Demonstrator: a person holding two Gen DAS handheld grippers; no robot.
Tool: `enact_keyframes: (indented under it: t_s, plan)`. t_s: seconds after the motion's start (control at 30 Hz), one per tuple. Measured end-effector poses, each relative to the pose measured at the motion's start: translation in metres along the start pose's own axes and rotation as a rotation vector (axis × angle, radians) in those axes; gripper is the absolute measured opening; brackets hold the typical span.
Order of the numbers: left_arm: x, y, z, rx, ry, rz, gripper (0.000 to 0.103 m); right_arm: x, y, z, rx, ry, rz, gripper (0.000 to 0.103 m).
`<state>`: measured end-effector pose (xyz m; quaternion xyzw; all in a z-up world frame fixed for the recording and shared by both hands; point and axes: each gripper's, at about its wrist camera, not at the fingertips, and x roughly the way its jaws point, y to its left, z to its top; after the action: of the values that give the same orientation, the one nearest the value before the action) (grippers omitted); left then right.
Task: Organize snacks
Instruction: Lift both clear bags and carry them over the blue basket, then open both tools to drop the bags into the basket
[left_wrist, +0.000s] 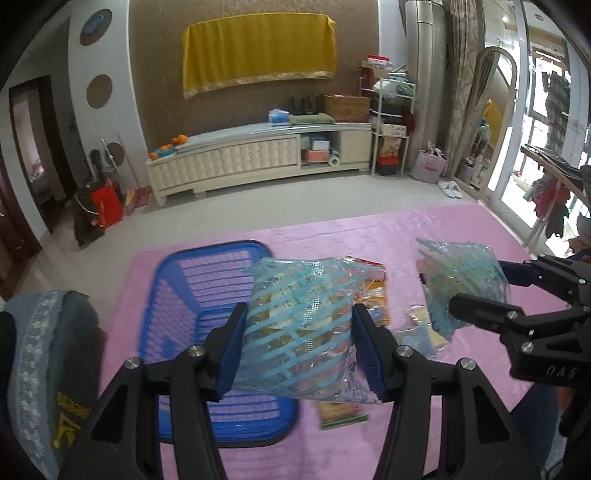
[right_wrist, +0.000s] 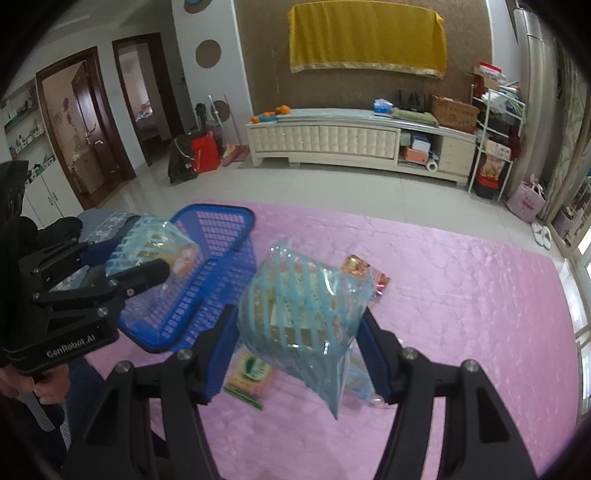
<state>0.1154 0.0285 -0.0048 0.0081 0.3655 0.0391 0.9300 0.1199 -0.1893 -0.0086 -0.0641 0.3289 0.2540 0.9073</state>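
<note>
1. The left gripper (left_wrist: 295, 328) is clenched on a blue-striped snack bag (left_wrist: 295, 325), held above the near right edge of the blue basket (left_wrist: 207, 280) on the pink mat (left_wrist: 443, 240).
2. The right gripper (right_wrist: 299, 328) clamps a second striped snack bag (right_wrist: 303, 310) over the loose packets, beside the basket.
3. Both bags are slick, crinkly film; the pads could slide and drop them.
4. Releasing the left bag here risks it catching the rim and tipping outside.
5. The 2 grippers are near; they could collide over the basket.
6. The green packet (right_wrist: 249, 373) and red packets (right_wrist: 365, 273) lie on the mat, easily swept aside.
</note>
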Motion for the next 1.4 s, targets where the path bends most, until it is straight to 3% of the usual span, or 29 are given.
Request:
enact_keyframes:
  t_s: [0.33, 0.6, 0.93, 1.07, 1.33, 1.4]
  plan:
    - [-0.015, 0.065, 0.002, -0.046, -0.001, 0.056, 0.053, 0.026, 0.059, 0.036, -0.078, 0.005, 0.079, 0.067]
    - [0.006, 0.108, 0.005, -0.069, 0.029, 0.079, 0.053, 0.060, 0.091, 0.055, -0.138, 0.035, 0.121, 0.067]
    - [0.052, 0.136, 0.017, -0.086, 0.109, 0.045, 0.053, 0.117, 0.108, 0.075, -0.161, 0.110, 0.133, 0.067]
    - [0.069, 0.143, 0.020, -0.110, 0.133, 0.007, 0.053, 0.130, 0.108, 0.075, -0.165, 0.130, 0.132, 0.067]
    - [0.093, 0.146, 0.026, -0.088, 0.157, 0.001, 0.054, 0.150, 0.110, 0.082, -0.180, 0.165, 0.113, 0.068]
    - [0.096, 0.143, 0.029, -0.060, 0.143, 0.014, 0.064, 0.155, 0.111, 0.085, -0.187, 0.156, 0.092, 0.071]
